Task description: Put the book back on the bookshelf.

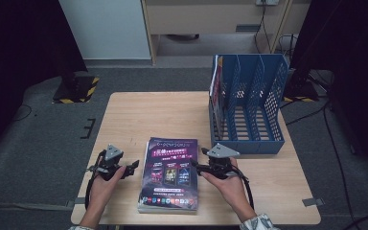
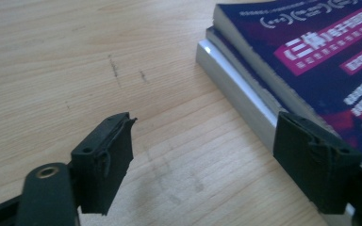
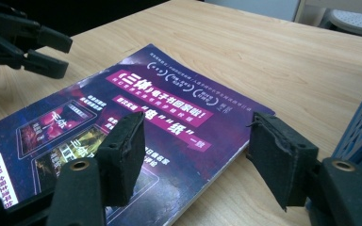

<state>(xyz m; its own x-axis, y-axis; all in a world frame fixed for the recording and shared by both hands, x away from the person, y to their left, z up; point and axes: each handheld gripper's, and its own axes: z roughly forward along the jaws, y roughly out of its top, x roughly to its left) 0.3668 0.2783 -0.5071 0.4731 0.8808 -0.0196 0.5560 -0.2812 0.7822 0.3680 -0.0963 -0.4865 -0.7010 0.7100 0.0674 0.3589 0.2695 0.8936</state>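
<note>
Two hands come in at the bottom of the high view. Between the left gripper (image 1: 135, 165) and the right gripper (image 1: 194, 166) lies a purple book (image 1: 169, 174), flat on the wooden table (image 1: 139, 115) near its front edge. Behind it stands a blue file rack (image 1: 249, 103).

Seen from the left gripper view, the black jaws are spread apart and pinch nothing; the book (image 2: 311, 61) is just beside 1 jaw.

Seen from the right gripper view, the jaws are spread too, with the book's edge (image 3: 226, 157) between them, not squeezed.
</note>
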